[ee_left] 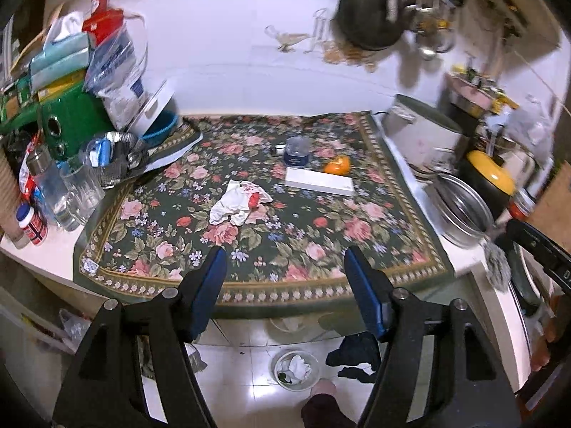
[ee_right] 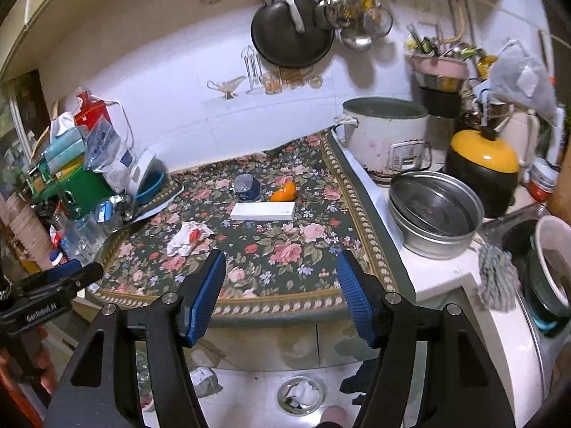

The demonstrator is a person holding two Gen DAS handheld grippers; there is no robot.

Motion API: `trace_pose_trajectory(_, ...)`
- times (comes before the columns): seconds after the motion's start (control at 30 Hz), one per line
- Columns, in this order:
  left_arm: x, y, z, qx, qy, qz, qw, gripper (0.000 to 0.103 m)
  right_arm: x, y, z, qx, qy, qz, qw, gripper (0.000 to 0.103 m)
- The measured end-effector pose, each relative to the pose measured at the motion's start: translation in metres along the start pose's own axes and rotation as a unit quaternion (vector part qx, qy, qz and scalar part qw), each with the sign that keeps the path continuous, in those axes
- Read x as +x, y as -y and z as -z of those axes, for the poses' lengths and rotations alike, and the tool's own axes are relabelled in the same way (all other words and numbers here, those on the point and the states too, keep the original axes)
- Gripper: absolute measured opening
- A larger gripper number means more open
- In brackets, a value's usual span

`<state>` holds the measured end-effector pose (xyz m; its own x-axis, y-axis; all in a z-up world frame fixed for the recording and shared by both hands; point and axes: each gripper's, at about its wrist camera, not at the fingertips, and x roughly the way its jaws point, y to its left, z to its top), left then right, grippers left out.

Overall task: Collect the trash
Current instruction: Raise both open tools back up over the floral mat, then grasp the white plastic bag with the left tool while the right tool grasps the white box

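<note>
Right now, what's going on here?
A person holds a claw in each hand above a floral-clothed counter. The left claw and right claw are both open, nothing between the fingers. A crumpled white-and-red wrapper lies on the cloth. On the floor below, a small bin holds crumpled paper.

The left view is blurred at the hanging pan (ee_left: 367, 18) and the rice cooker (ee_left: 424, 135); the bin (ee_left: 296, 371) on the floor shows small, its contents unclear; a foot (ee_right: 333, 417) is cut by the bottom edge.
</note>
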<state>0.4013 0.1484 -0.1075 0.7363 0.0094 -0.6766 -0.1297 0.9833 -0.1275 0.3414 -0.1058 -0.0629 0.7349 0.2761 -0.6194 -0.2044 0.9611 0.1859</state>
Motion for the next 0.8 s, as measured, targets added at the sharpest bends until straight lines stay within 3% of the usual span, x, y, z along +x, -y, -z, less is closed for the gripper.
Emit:
trace_pose_trajectory(0.17,0.046,-0.005,-0.023,-0.048,-0.023,-0.051,0.9973,0.067,0.038,0.023,-0.028,-0.026,-0.03,-0.019,0.999,0.061)
trace_pose_trajectory(0.37,0.096,-0.013,-0.035,-0.098,-0.047,-0.076,0.9912,0.067,0.086,0.043,-0.055,-0.07,-0.061,-0.044,0.995,0.061)
trace_pose_trajectory(0.53,0.137,-0.027,-0.044,-0.1,-0.072,-0.085,0.9887,0.067,0.132,0.045,-0.066,-0.078,-0.092,-0.068,0.99,0.061)
trace_pose_trajectory(0.73,0.2,-0.054,-0.058,-0.064,-0.11,-0.086,0.9882,0.067,0.193,0.039,-0.074,-0.077,-0.133,-0.094,0.984,0.061)
trace_pose_trajectory(0.8,0.222,-0.064,-0.063,-0.06,-0.127,-0.07,0.9877,0.067,0.219,0.033,-0.076,-0.074,-0.148,-0.096,0.982,0.061)
